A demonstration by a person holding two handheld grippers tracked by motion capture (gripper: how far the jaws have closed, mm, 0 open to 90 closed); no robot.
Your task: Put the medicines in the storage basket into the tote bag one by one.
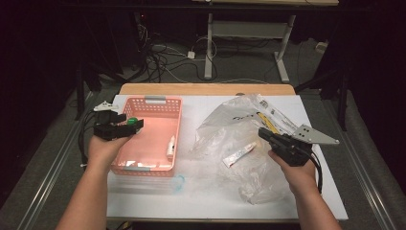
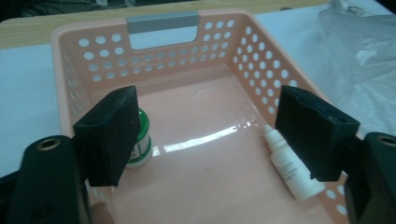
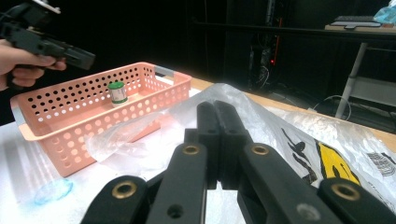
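Pink plastic basket (image 2: 70, 60) is sitting under my left gripper (image 2: 205, 135), whose jaws are standing apart with nothing between them; the green-capped jar (image 2: 140, 140) and white dropper bottle (image 2: 292, 165) are lying inside the basket. My right gripper (image 3: 217, 140) is pinching the clear plastic bag (image 3: 140, 135) with its jaws fully together.

Both forearms, lower frame, are bare, no sleeves. The left gripper (image 1: 136, 125) and right gripper (image 1: 261, 132) are black, each topped by a grey three-cornered plate (small holes dot the right one). Brass-ringed pivots mark the arms; black cables trail behind.
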